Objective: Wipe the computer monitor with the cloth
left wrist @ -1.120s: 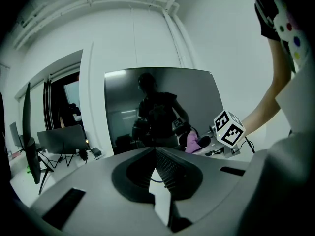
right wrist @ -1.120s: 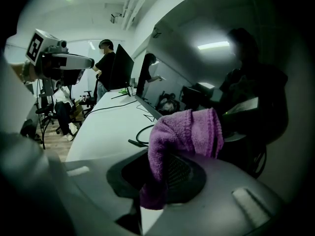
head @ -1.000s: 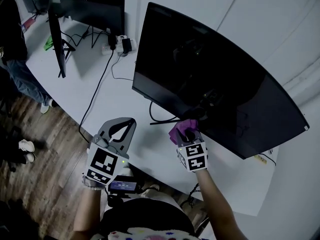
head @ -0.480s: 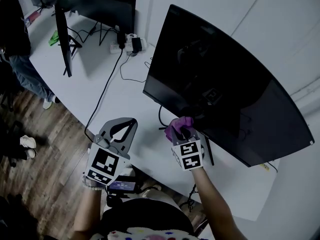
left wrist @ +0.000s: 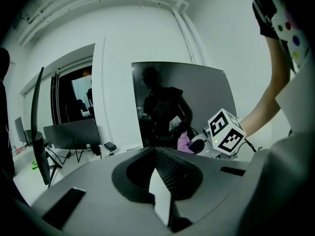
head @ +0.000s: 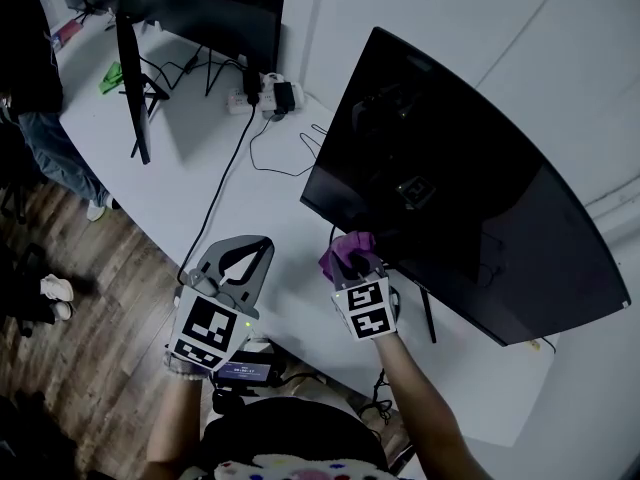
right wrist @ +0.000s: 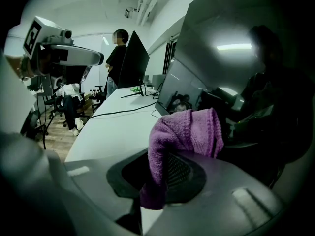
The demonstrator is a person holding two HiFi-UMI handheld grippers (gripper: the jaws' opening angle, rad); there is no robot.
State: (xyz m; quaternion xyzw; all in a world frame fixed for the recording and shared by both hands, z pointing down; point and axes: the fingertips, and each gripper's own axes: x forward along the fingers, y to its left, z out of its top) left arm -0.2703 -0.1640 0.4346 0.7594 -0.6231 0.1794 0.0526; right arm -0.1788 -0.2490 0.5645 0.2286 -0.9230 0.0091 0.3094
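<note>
A large curved black monitor point(head: 450, 178) stands on the white desk point(head: 200, 208), its screen dark and reflective. My right gripper point(head: 350, 265) is shut on a purple cloth point(head: 343, 252), just below the screen's lower left edge; I cannot tell whether they touch. In the right gripper view the purple cloth point(right wrist: 187, 132) bulges out of the jaws, with the monitor point(right wrist: 236, 53) close ahead. My left gripper point(head: 241, 259) hovers over the desk's front edge, shut and empty. The left gripper view shows the monitor point(left wrist: 197, 97), the cloth point(left wrist: 183, 142) and the right gripper's marker cube point(left wrist: 225, 132).
Two more monitors point(head: 128, 63) point(head: 215, 18) stand at the back left, with a power strip point(head: 262, 96), trailing cables point(head: 228, 178) and a green cloth point(head: 110, 76). A person point(head: 35, 88) stands on the wooden floor point(head: 90, 318) beyond the desk's left edge.
My right gripper has carried the cloth leftward along the monitor's lower edge toward its left corner, and the head view has turned with it. The left gripper has stayed put.
</note>
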